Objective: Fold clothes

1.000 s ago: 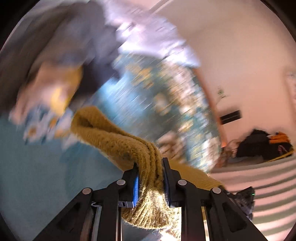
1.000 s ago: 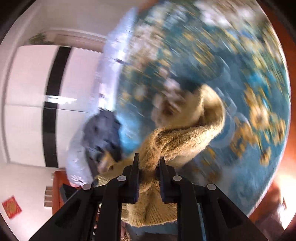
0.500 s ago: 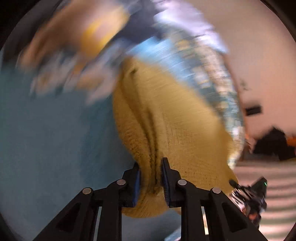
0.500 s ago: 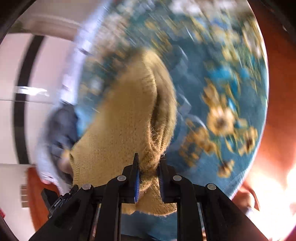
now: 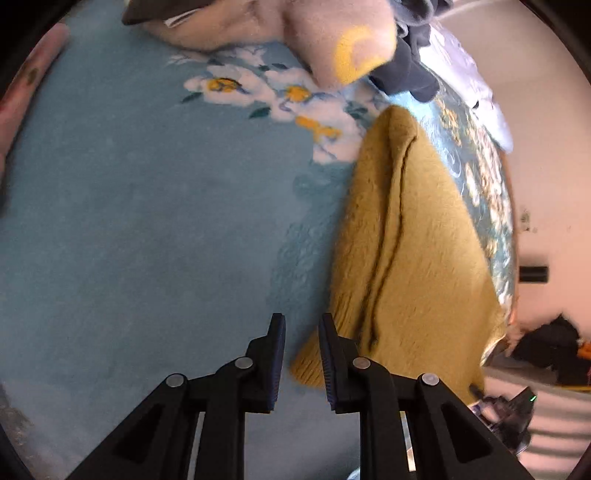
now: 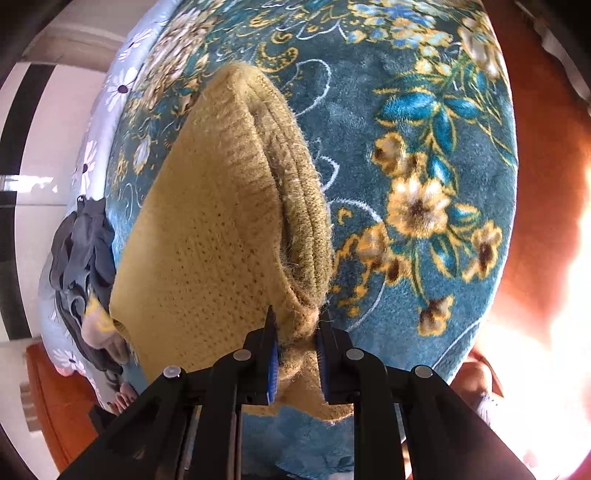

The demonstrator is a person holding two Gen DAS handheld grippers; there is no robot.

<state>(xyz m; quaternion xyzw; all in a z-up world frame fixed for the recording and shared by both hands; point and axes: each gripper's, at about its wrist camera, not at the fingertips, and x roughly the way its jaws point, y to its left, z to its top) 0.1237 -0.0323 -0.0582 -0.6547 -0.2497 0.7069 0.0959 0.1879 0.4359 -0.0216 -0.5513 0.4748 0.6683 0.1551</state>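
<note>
1. Jaws of the left gripper (image 5: 302,325) stand apart with only blanket showing between them; it grasps nothing, and the ribbed corner of the mustard knit sweater (image 5: 406,251) lies just beside its right finger.

2. Blue pads of the right gripper (image 6: 295,326) are clenched on a bunched fold at the sweater's near edge (image 6: 207,240), so that corner is the only part held.

3. Beyond the fingers, the sweater lies doubled over on the teal floral blanket (image 6: 424,122), narrowing to a point at its far end, with a thick rolled edge along its right side in the right wrist view.

4. Judging by this, the fold is laid down; a good finish probably means lowering the right corner flat before letting go, and smoothing the rolled edge.

5. Farther off, a pile of other clothes (image 5: 332,33) waits at the blanket's far side.
</note>
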